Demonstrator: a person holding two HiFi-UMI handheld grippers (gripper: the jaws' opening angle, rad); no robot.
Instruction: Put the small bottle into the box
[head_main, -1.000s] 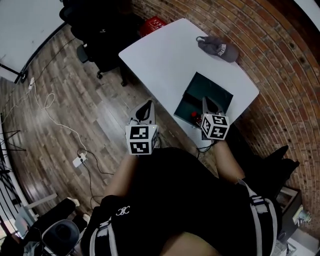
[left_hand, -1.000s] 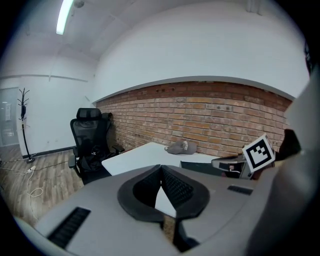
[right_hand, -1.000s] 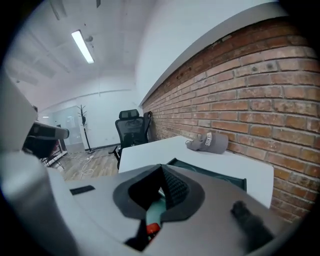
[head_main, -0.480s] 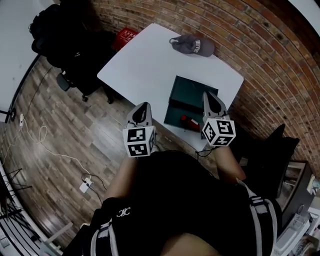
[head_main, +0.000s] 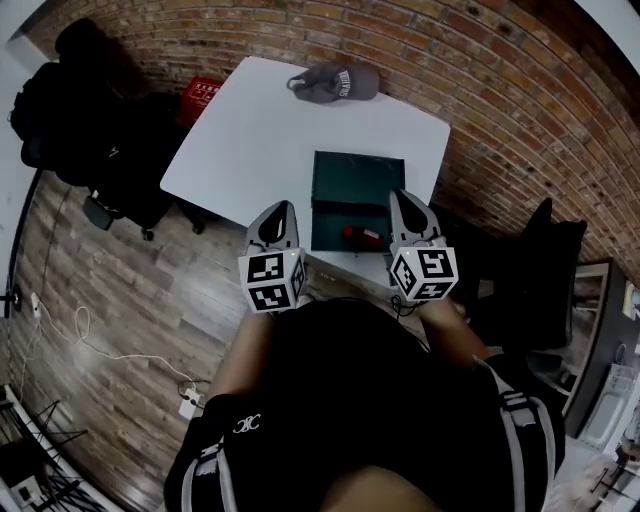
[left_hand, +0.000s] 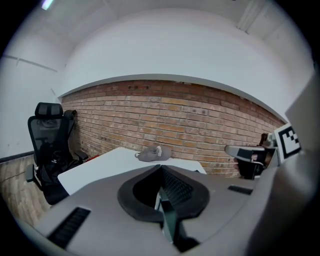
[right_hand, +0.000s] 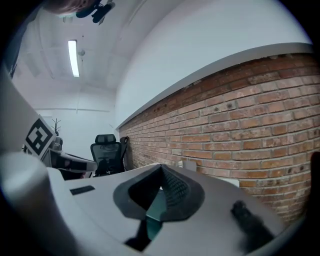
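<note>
Head view, nearest to me: both tools are held low in front of my body, short of the bench (head_main: 270, 130). The left gripper (head_main: 279, 215) has its fingers pressed together with nothing between them, and it hangs over the floor just off the bench's near edge. The right gripper (head_main: 402, 205) is the same, its fingers closed and empty, with its tip beside the right near corner of the box (head_main: 357, 180).

Just beyond the tips, between the two tools, lies the small bottle (head_main: 362, 236). It is red and on its side, at the near edge of the dark green box. From this height I can't tell whether it rests inside the box or on the rim in front of it.

I judge the bottle to be light and rigid, probably smooth plastic, so a slippery surface and a round body that will roll if nudged. I would spread the right fingers first, then come down across the middle of the body, square to its long axis, and squeeze only gently.

Farther back on the bench sits a grey cap (head_main: 335, 82), well clear of the box. Behind it runs the brick wall (head_main: 500, 90).
</note>
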